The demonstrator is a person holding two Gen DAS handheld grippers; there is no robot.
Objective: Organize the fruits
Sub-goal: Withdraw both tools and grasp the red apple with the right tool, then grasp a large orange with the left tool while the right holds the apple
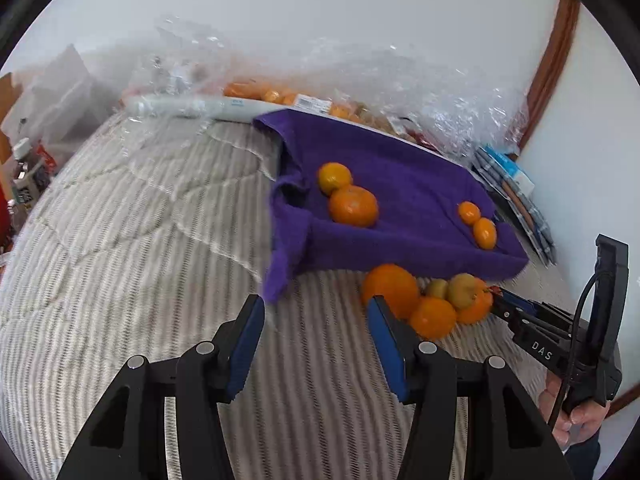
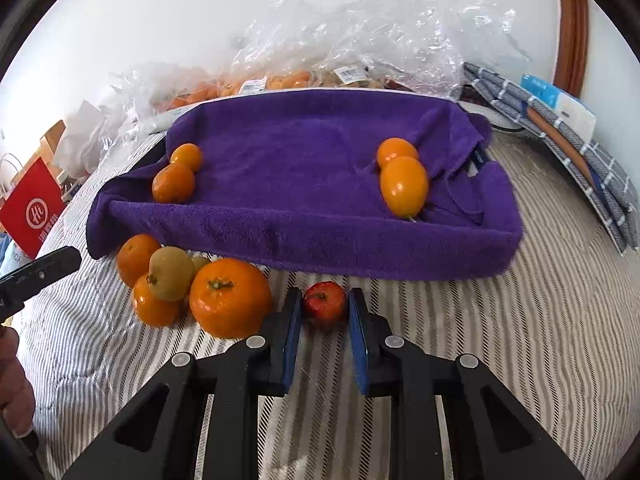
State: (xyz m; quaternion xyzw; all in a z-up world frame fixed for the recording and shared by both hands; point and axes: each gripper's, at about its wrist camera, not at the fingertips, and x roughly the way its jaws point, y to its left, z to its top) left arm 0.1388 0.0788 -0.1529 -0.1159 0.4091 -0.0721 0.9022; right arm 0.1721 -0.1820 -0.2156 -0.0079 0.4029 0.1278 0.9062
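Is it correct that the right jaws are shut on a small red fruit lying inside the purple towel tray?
Not quite. The right gripper is shut on the small red fruit, but it lies on the striped bedcover, in front of the purple towel tray. The right wrist view shows this.

A striped quilted bedspread [image 2: 520,340] meets a plain white wall [image 2: 200,20] with wooden trim [image 2: 572,28].

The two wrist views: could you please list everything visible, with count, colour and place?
tray: one, draped in purple towel, on the striped bed cover.
oranges in tray: four, orange, two at each end.
loose fruit pile: three orange, two greenish-brown, in front of tray.
small apple: one, red, in front of tray.
plastic bags: clear, behind tray.
red bag: one, far left.
left claw: open, empty.
right claw: shut on small apple.
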